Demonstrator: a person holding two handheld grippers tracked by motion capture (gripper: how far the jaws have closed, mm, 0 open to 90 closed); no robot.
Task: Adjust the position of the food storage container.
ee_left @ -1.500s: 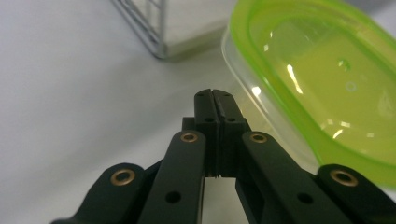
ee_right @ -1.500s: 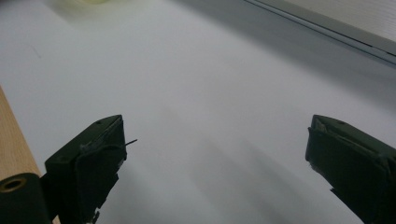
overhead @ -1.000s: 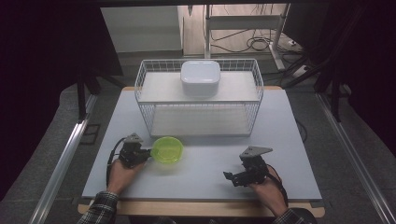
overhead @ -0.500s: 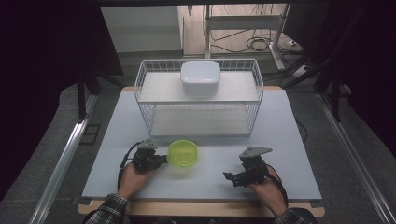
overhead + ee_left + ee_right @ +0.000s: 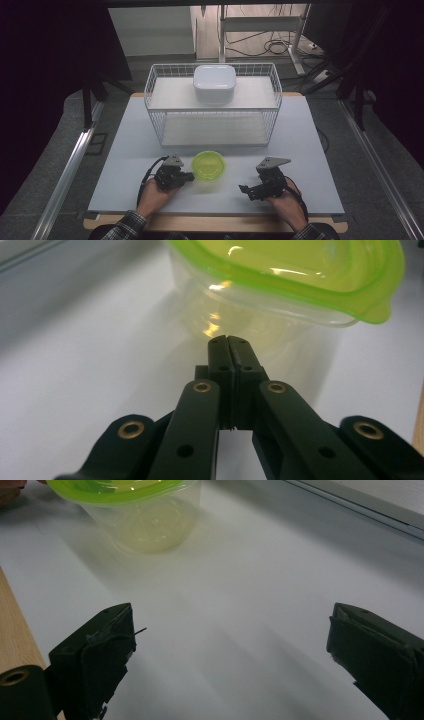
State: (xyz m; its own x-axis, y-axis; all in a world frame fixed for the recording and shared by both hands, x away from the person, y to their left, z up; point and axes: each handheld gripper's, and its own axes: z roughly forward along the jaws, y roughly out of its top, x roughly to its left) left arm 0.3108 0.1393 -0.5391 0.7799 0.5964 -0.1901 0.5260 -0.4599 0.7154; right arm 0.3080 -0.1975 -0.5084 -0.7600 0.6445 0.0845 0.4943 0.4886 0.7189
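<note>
Container [image 5: 208,165]: green-lidded, on the surface [image 5: 300,150], before the wire basket [image 5: 165,90].
Left gripper [image 5: 230,342]: clenched, empty, at the container's wall.
Right gripper [image 5: 230,660]: released, empty.

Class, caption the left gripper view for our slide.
Shut left claw nudging a green-lidded tub across the white table.

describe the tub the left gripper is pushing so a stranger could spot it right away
Start at the white wire rack at the table's far side. In front of it on the table stands a small clear tub, beside the shut left gripper. Its lime-green lid sets it apart from the white box atop the rack.
</note>
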